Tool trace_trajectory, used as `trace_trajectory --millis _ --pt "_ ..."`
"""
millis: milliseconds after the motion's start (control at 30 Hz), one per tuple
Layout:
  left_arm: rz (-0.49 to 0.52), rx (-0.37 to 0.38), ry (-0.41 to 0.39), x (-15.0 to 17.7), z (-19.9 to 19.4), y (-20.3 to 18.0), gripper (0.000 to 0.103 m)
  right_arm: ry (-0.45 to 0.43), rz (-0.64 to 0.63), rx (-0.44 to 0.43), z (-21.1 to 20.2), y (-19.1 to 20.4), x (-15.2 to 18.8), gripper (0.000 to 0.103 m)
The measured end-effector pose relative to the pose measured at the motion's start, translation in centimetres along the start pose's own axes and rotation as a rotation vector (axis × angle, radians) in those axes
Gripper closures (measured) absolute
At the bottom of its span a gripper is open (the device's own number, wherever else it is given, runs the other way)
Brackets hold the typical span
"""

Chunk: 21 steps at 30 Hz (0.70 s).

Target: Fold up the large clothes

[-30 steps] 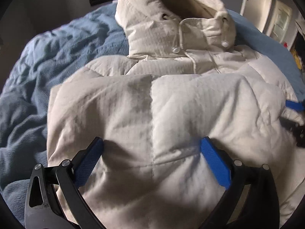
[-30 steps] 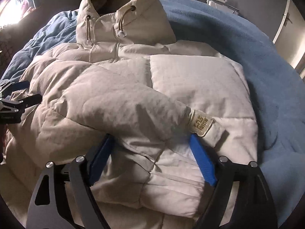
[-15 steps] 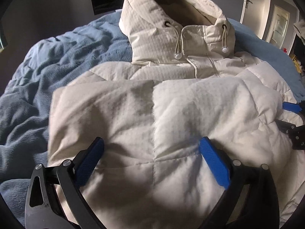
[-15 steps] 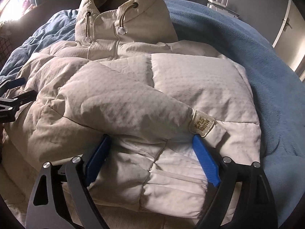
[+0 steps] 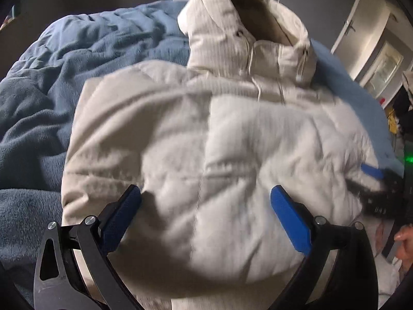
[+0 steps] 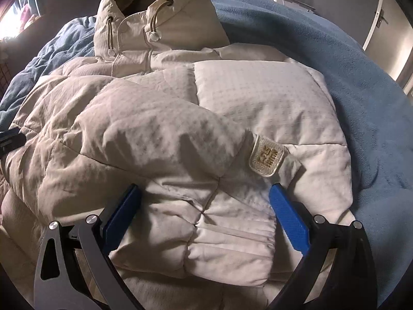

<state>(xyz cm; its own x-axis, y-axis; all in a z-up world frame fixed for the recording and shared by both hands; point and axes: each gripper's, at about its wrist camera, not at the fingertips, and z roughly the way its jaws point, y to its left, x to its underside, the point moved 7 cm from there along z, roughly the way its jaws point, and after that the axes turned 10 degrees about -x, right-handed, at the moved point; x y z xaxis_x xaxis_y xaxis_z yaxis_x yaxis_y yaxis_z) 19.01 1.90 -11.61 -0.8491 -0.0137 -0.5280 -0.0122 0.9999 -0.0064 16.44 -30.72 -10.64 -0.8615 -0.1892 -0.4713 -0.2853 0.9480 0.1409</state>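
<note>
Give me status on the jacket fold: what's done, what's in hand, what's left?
Done: both sleeves of the cream puffer jacket are folded in across its front, the logo patch near one cuff, all on the blue blanket.
In hand: nothing gripped. The right gripper is opening above the cuff; the left gripper stands open over the other sleeve.
Left: the hood is still extended, and the body likely still needs folding.

Gold-lettered patch (image 6: pixel 268 157) on jacket (image 6: pixel 258 98) sleeve, lettering too blurred to read
</note>
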Motion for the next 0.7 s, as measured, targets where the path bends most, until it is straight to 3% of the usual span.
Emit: trace_trajectory --millis 267,400,567,700 --pt "0.081 -0.089 -0.01 1.3 1.1 -0.6 0.005 0.035 -0.032 0.024 -1.0 0.5 -0.7 0.008" --pt "0.129 -0.127 0.021 1.0 1.0 -0.7 0.005 0.03 -0.007 -0.043 -2.0 0.9 -2.2 0.008" --pt "0.177 -0.209 -0.102 -4.9 -1.8 -0.4 0.007 -0.056 -0.01 -0.108 -4.2 1.3 -7.6 0.008" --pt "0.148 -0.159 -0.124 -9.8 -2.0 -0.2 0.007 -0.148 -0.012 -0.102 -4.7 1.2 -13.8 0.007"
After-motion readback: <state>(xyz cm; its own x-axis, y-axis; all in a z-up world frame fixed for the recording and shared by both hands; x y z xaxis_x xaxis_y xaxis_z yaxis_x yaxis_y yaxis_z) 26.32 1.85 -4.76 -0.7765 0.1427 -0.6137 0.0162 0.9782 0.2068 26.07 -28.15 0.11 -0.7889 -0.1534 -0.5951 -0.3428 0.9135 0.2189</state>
